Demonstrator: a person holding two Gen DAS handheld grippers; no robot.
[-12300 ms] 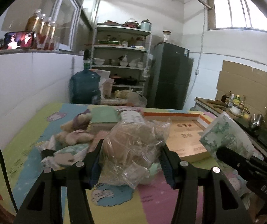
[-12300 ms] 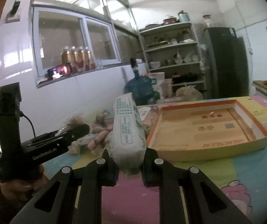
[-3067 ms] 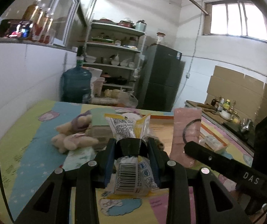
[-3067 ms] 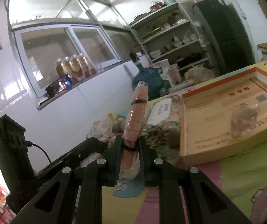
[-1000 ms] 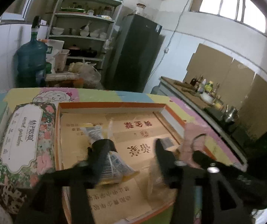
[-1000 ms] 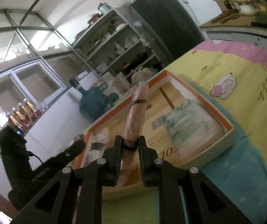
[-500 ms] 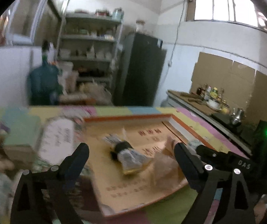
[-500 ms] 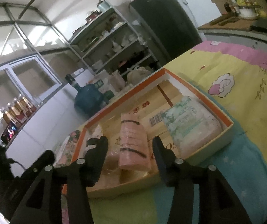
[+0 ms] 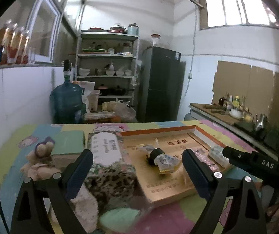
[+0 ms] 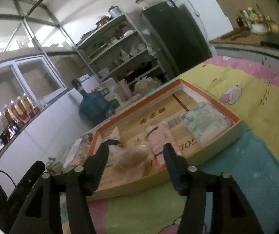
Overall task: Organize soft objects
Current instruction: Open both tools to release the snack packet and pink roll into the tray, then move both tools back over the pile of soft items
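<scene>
Release is the step in hand, and it is best finished by a clean withdrawal before anything else is reached for. The left gripper (image 9: 137,167) is seen with its fingers spread wide and nothing between them; the yellow snack packet (image 9: 162,160) lies inside the orange-rimmed box (image 10: 213,97), well clear of the pads. The right gripper (image 10: 135,156) is shown with its jaws opening, and nothing is pressed by them, though the pink rolled cloth (image 10: 161,138) and the clear bag with brown contents (image 10: 131,158) lie in the box just beyond the fingertips. The green-patterned tissue pack (image 10: 203,119) rests at the box's far end. Both tools should be drawn back and upward so that no loose plastic is snagged and dragged over the rim. Outside the box, the floral tissue pack (image 9: 108,156) and the plush toy (image 9: 40,159) remain on the colourful mat (image 10: 256,89), so the task is judged unfinished. The floral pack should be taken across its narrow width with fully spread fingers, since soft wrapping is likely to buckle under an off-centre squeeze.
</scene>
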